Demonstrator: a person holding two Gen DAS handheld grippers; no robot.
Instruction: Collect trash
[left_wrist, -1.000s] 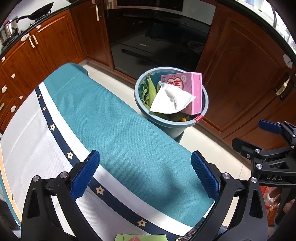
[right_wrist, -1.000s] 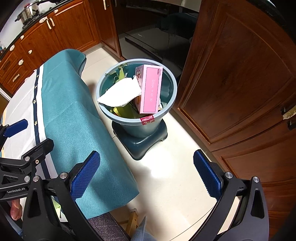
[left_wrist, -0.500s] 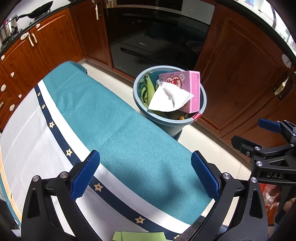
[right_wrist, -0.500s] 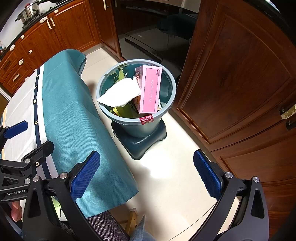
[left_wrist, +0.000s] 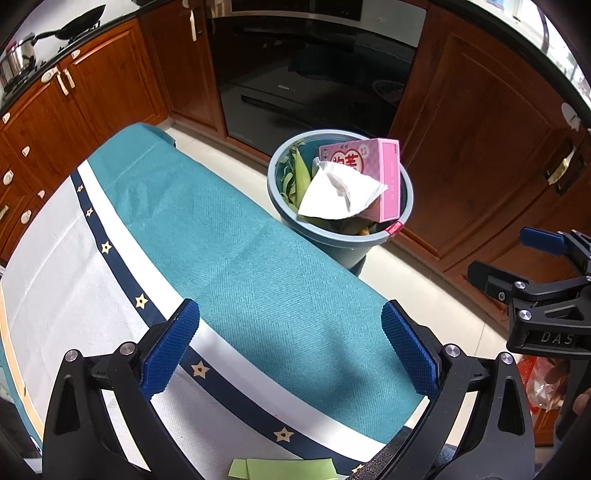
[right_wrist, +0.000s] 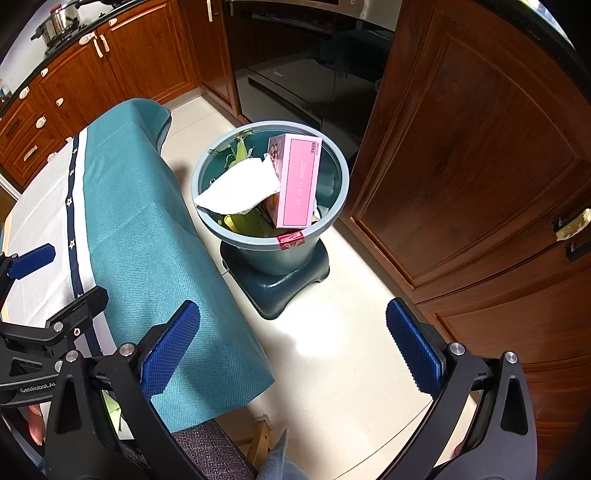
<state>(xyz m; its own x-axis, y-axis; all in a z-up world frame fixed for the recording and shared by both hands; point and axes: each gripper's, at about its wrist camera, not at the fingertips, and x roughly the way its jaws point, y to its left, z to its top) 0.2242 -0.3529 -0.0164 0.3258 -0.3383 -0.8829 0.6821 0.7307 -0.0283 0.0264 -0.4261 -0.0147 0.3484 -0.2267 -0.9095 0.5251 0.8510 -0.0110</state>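
A blue-grey trash bin (left_wrist: 402, 206) (right_wrist: 332, 218) stands on the floor beside the table's far end. It holds a pink box (left_wrist: 388, 173) (right_wrist: 299, 181), a crumpled white tissue (left_wrist: 343, 192) (right_wrist: 240, 188) and green leaves (left_wrist: 299, 173). My left gripper (left_wrist: 291, 347) is open and empty above the teal tablecloth (left_wrist: 221, 240). A green paper slip (left_wrist: 284, 469) lies on the table just under it. My right gripper (right_wrist: 291, 350) is open and empty over the floor, short of the bin.
Wooden cabinets (right_wrist: 461, 147) and a dark oven front (left_wrist: 314, 74) surround the bin. The bin sits on a dark base (right_wrist: 277, 291). A grey chair seat (right_wrist: 207, 446) is below the table edge. A red-and-clear bag (left_wrist: 543, 380) lies at the right.
The left gripper has drawn back slightly over the table, so more of the green paper slip shows. The right gripper has barely moved. Both stay open.
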